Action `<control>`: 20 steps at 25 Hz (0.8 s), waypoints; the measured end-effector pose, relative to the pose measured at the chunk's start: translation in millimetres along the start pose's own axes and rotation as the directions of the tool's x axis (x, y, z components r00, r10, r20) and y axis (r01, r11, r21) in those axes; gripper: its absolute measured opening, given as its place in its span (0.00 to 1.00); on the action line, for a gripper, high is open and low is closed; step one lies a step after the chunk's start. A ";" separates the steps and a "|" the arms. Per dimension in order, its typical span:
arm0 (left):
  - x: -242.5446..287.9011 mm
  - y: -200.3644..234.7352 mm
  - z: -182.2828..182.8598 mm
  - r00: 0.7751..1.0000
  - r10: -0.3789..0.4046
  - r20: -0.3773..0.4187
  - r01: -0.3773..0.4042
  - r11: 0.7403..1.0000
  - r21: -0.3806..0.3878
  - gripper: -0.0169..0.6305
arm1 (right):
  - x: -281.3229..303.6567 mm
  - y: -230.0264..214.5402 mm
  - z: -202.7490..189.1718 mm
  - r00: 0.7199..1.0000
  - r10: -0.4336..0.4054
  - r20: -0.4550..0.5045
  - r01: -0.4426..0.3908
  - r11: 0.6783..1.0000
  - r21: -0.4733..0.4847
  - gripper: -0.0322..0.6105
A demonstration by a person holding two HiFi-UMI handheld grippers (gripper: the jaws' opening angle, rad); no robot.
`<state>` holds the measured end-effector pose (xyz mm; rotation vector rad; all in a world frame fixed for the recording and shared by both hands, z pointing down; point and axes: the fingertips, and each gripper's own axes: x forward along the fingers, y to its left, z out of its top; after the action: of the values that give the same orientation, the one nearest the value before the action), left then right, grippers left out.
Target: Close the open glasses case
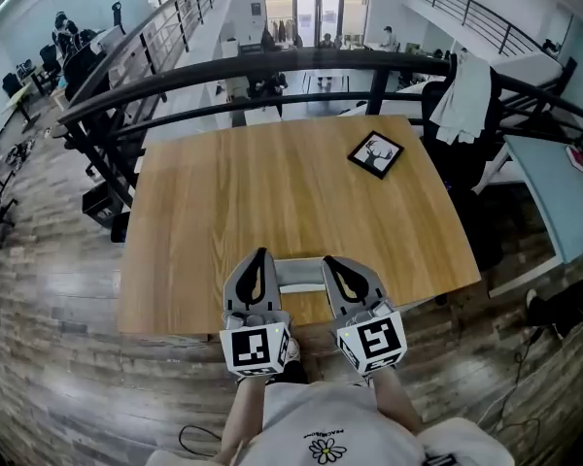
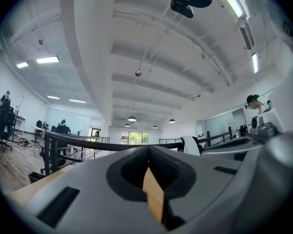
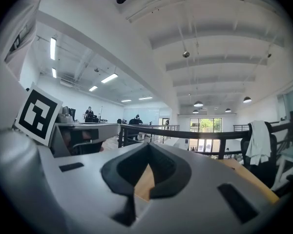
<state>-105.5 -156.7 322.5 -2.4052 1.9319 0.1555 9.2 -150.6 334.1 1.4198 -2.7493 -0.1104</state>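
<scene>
In the head view a light grey oblong thing (image 1: pixel 300 274), seemingly the glasses case, lies on the wooden table (image 1: pixel 272 192) near its front edge. Little of it shows, and I cannot tell how its lid stands. My left gripper (image 1: pixel 260 256) is just left of it and my right gripper (image 1: pixel 333 261) just right of it, both pointing away from me over the table. In the left gripper view the left gripper (image 2: pixel 148 149) has its jaws together with nothing between them. The right gripper (image 3: pixel 149 145) looks the same in its own view. Neither gripper view shows the case.
A black-framed deer picture (image 1: pixel 376 153) lies at the table's far right. A dark curved railing (image 1: pixel 272 71) runs behind the table, with a white cloth (image 1: pixel 463 95) draped over it at the right. The table's front edge (image 1: pixel 175 330) is close to my body.
</scene>
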 end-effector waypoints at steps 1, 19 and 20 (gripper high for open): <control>10.0 7.2 -0.3 1.000 -0.010 -0.002 0.010 1.000 0.000 0.05 | 11.5 -1.2 1.3 1.000 -0.008 -0.003 0.008 1.000 -0.006 0.06; 86.0 48.3 -32.1 0.998 -0.034 -0.062 0.035 0.999 0.014 0.05 | 96.3 -39.8 -7.6 0.997 -0.079 -0.010 0.079 0.997 0.025 0.06; 88.5 48.5 -31.1 0.998 -0.028 -0.061 0.030 0.999 0.017 0.05 | 98.4 -41.5 -7.2 0.997 -0.073 -0.008 0.073 0.997 0.024 0.06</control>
<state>-132.6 -256.4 344.6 -2.4526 1.9129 0.0645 -13.5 -255.1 338.6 1.5238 -2.7032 -0.0752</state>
